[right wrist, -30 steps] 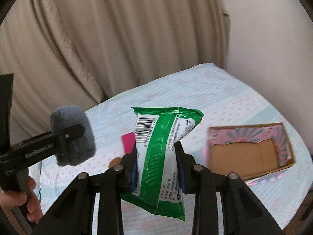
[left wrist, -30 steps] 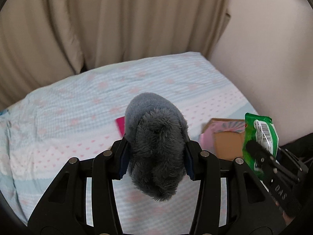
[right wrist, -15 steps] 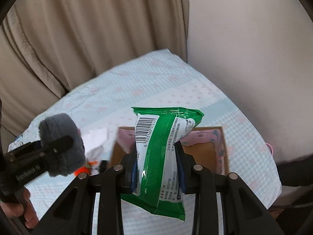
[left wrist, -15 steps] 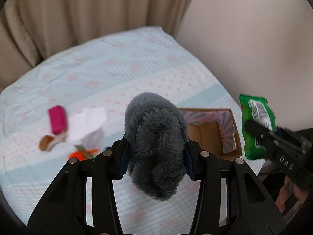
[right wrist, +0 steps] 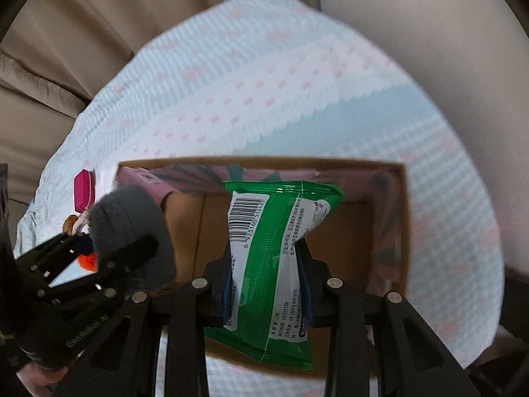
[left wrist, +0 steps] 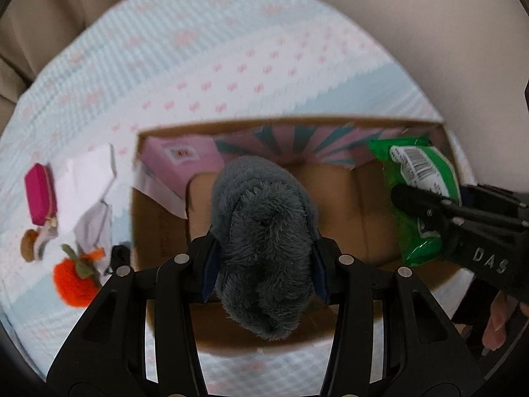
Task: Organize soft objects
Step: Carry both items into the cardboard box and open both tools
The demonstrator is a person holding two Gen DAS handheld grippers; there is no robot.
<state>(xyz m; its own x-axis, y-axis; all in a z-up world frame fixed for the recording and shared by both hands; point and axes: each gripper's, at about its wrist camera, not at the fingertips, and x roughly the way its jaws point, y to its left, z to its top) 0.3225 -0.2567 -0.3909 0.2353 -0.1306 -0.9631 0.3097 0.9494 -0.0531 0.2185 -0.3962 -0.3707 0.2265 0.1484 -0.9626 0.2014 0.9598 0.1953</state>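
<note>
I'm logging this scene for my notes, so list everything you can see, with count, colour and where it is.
Cardboard box: 1, brown with pink patterned flaps, on the bed.
Plush toy: 1, grey, held over the box.
Wipes pack: 1, green, held over the box.
Pouch: 1, magenta, left of box.
Paper: 1, white, beside pouch.
Orange plush: 1, left of box.
Bedsheet: 1, blue-white, pink dots.
Curtain: beige, behind.
Left gripper: shut on plush toy.
Right gripper: shut on wipes pack.

Bedroom, patterned bedsheet (left wrist: 231, 49), beige curtains (right wrist: 82, 33)
</note>
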